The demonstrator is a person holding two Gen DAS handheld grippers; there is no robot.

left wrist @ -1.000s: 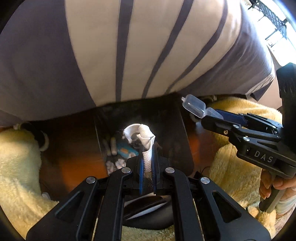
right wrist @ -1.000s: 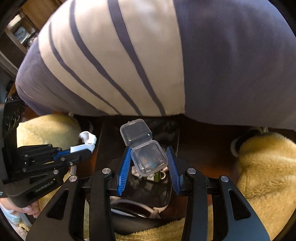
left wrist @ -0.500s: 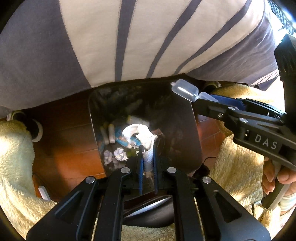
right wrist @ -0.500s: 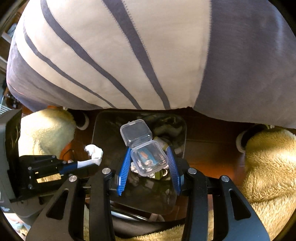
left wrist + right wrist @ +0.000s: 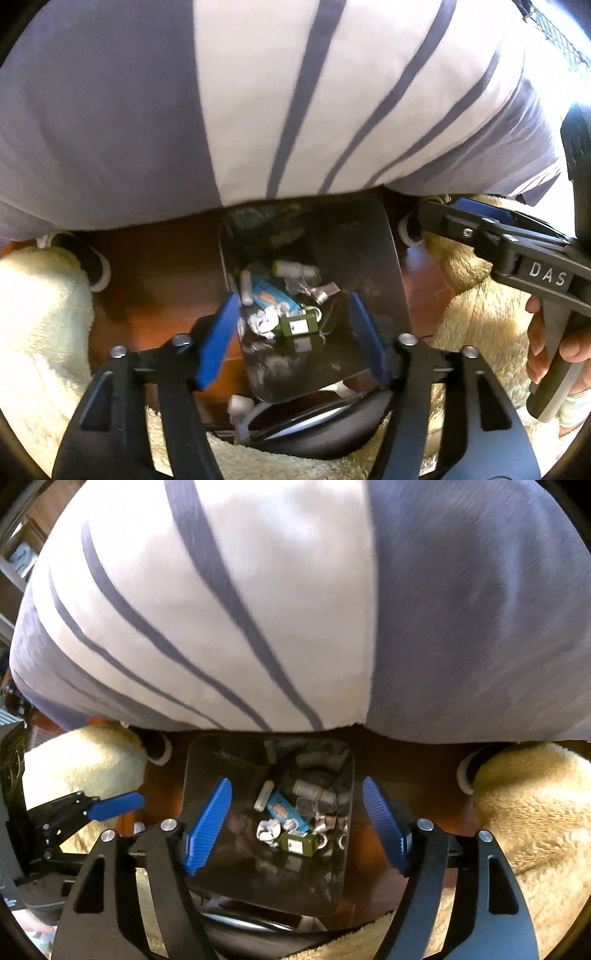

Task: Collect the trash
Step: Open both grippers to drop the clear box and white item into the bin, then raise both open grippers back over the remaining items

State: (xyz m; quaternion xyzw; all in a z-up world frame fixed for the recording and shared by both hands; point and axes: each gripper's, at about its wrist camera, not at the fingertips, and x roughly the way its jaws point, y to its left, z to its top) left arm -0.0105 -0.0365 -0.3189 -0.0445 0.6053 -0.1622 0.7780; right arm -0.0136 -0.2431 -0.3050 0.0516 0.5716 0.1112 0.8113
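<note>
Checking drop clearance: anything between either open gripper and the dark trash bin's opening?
Nothing visible. The left gripper and right gripper are both open and empty over the dark rectangular trash bin, whose mouth is uncovered; small trash lies at its bottom.

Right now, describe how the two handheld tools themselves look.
Both are black, angular linkage frames with silver screw heads at the joints. The left tool and right tool each end in two blue ribbed finger pads. Seen from the left wrist, the right tool's body carries white "DAS" lettering and a grey-and-black handle. No cables visible.
</note>
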